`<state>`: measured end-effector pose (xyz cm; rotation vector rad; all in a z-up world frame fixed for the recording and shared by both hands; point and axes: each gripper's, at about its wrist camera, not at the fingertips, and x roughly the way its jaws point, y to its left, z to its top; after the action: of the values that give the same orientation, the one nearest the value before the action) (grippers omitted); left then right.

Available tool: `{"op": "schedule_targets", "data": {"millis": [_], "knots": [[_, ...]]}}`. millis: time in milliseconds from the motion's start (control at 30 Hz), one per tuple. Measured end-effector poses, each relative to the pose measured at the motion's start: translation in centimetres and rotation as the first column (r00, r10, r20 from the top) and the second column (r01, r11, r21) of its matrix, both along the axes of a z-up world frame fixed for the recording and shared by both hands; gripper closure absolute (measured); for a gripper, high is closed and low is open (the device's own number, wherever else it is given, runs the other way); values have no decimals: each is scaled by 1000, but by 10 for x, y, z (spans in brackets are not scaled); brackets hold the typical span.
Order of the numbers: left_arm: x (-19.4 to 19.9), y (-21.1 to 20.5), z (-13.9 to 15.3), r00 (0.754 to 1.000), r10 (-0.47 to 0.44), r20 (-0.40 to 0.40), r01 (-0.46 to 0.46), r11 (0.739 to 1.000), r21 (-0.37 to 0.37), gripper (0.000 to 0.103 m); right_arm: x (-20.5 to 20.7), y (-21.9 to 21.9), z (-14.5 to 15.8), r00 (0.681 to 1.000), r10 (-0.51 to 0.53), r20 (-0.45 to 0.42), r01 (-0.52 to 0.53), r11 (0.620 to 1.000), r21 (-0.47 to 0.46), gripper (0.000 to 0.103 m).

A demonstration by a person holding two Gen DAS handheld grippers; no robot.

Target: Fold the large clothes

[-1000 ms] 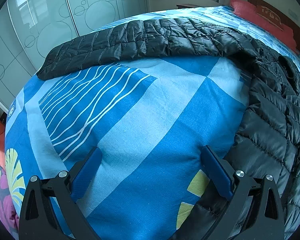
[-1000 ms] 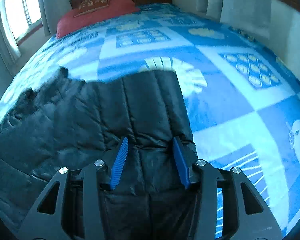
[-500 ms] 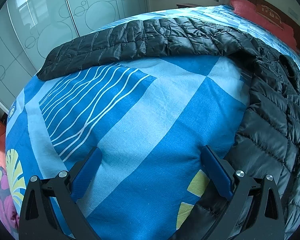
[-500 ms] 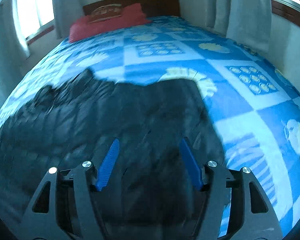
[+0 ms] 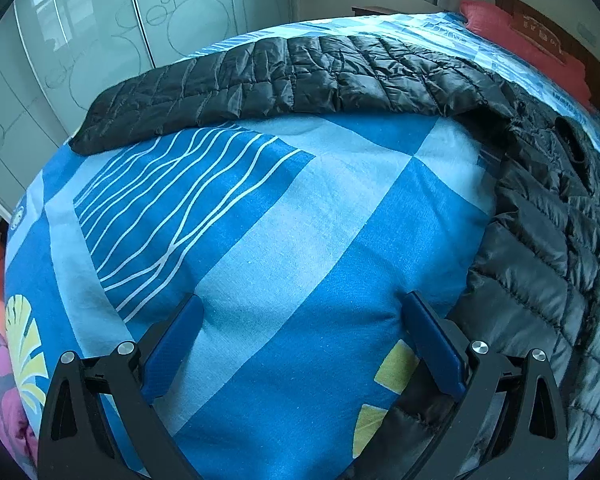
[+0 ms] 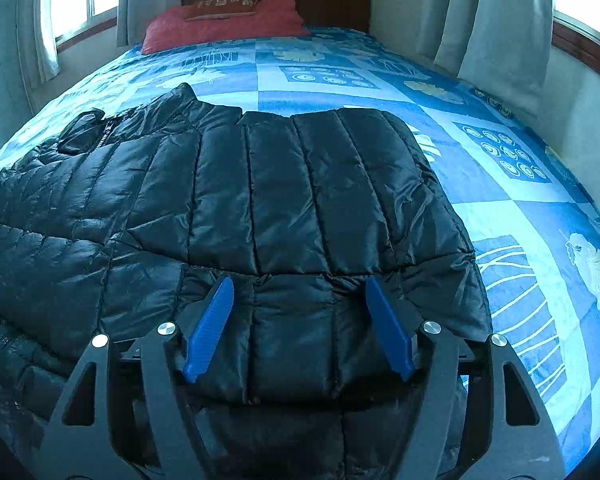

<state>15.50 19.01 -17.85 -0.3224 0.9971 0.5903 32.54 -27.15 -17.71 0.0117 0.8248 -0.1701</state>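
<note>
Since prev frame right gripper [image 6: 300, 300] let go, jaws opening over black puffer jacket [image 6: 260, 184]; left gripper [image 5: 304, 314] wide, empty, on bedspread [image 5: 260, 240].

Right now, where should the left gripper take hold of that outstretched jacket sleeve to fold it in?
Probably at the sleeve cuff, its free end near the bed edge, coming from the bare bedspread side. The sleeve lies flat and straight, so the thin cuff edge is easiest to pinch. The left gripper is open and empty.
</note>
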Motion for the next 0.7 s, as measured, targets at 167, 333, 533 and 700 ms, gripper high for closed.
{"op": "schedule_targets", "data": {"millis": [167,333,533,700], "knots": [[-14,21,12,992,8,127,8,992,-127,5,-2,0,-1,1000,3,6,-3,1000,5,34],[-30,77,20,946,102,308,-14,961,-275,5,-2,0,-1,1000,3,8,-3,1000,3,34],[-41,156,18,906,220,362,-151,966,-209,5,-2,0,-1,1000,5,7,-5,1000,0,34],[-39,206,11,849,313,426,-192,933,-303,5,-3,1,-1,1000,2,7,-2,1000,-13,34]]}}
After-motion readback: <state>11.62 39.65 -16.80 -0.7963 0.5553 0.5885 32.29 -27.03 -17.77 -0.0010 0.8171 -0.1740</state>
